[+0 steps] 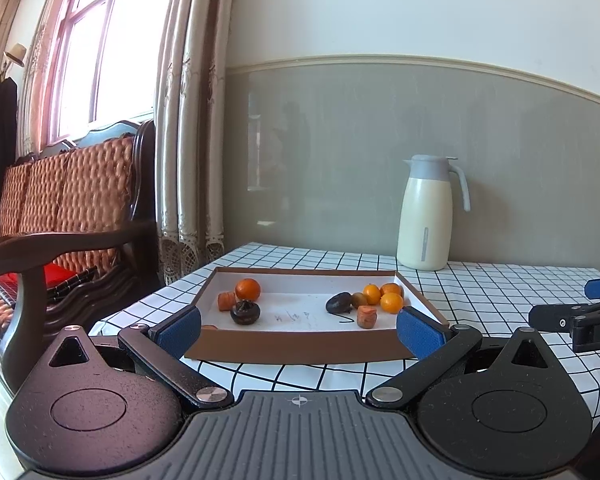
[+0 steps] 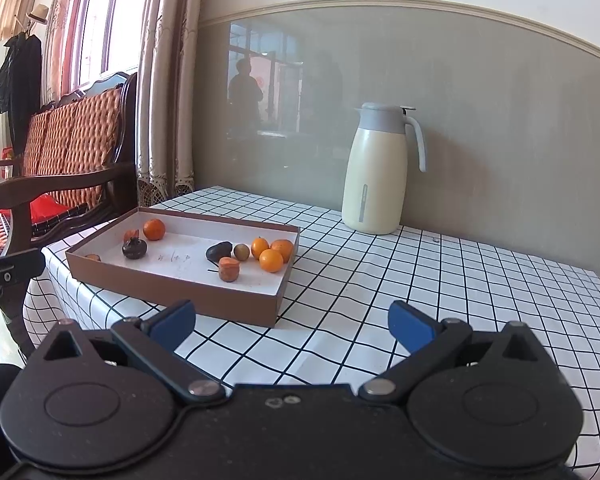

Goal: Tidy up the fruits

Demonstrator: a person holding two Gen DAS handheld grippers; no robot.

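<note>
We hold both tools back from the work, each with its jaws spread wide and nothing between them: the left gripper (image 1: 299,330) faces the near wall of the shallow brown box (image 1: 300,350), and the right gripper (image 2: 292,326) hangs over the checked tablecloth (image 2: 420,280) just off the box's near right corner. All the fruit we can see lies inside the box, in two loose groups. To the left sit one orange (image 2: 154,229), a dark round fruit (image 2: 134,248) and a small reddish piece (image 2: 131,235), with another reddish piece (image 2: 92,257) by the near wall. To the right three oranges (image 2: 271,260) crowd together beside a dark oval fruit (image 2: 219,251), a small green-brown one (image 2: 241,251) and an orange stub (image 2: 229,269). Kinds are mixed in both groups, so this fits sorting under way, or a sort by some other rule already finished. A cream jug (image 2: 374,176) stands well apart.
</note>
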